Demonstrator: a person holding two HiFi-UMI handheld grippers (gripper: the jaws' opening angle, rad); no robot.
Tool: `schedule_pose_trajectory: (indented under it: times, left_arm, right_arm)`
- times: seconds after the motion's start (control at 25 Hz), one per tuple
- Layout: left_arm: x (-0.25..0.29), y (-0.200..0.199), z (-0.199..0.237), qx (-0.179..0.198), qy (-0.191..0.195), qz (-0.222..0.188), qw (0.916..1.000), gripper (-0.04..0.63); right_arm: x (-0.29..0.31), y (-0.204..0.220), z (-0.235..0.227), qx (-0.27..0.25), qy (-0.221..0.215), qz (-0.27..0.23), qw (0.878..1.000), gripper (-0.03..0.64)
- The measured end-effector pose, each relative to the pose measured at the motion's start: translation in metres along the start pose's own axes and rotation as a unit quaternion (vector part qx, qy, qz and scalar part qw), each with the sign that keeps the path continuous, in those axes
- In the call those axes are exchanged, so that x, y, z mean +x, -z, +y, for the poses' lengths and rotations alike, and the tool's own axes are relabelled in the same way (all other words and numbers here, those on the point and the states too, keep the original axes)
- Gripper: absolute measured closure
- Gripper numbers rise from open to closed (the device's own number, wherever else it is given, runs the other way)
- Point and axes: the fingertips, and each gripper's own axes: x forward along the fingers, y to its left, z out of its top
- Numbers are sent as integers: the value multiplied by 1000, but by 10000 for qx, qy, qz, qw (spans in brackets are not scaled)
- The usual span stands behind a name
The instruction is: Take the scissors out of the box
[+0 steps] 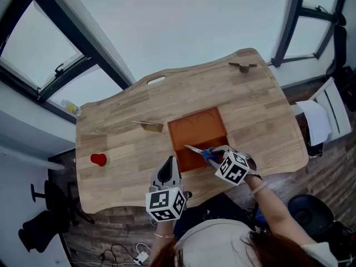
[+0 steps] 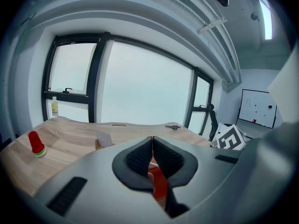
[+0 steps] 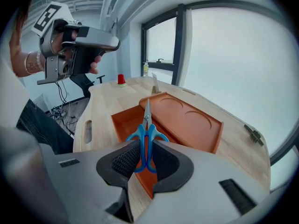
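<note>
No legible txt or nos. Bottle (image 2: 55,108) label too small to read; whiteboard (image 2: 258,108) marks unreadable too.

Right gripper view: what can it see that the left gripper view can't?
Only the right gripper view shows the scissors, their blue handles pinched in the right gripper. Only the left gripper view shows a whiteboard on the far wall. Both show the wooden table, the orange box, a small red object and a little bottle by the window.
</note>
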Motion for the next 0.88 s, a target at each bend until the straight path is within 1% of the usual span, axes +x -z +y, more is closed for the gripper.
schedule_pose_trajectory:
  times: [0.32, 0.48, 0.6, 0.68, 0.88]
  left_arm:
    - [3, 1, 1, 90, -16, 37, 10000, 575]
    - [-1, 3, 2, 41, 2, 10, 10000, 575]
    - [-6, 2, 1, 158, 62, -15, 9999, 574]
    - [-10, 0, 0, 235, 110, -64, 9996, 574]
    - [-27, -3, -2, 292, 232, -190, 9991, 574]
  right_arm:
    - [-10, -14, -4, 553, 175, -532, 9969, 508]
    - [-19, -20, -4, 899, 330, -858, 9917, 508]
    - [-28, -25, 0, 1227, 397, -1058, 9860, 508]
    - [-36, -28, 3, 1310, 478, -1154, 9835, 508]
    - [-54, -30, 11, 1313, 793, -1285, 9798, 508]
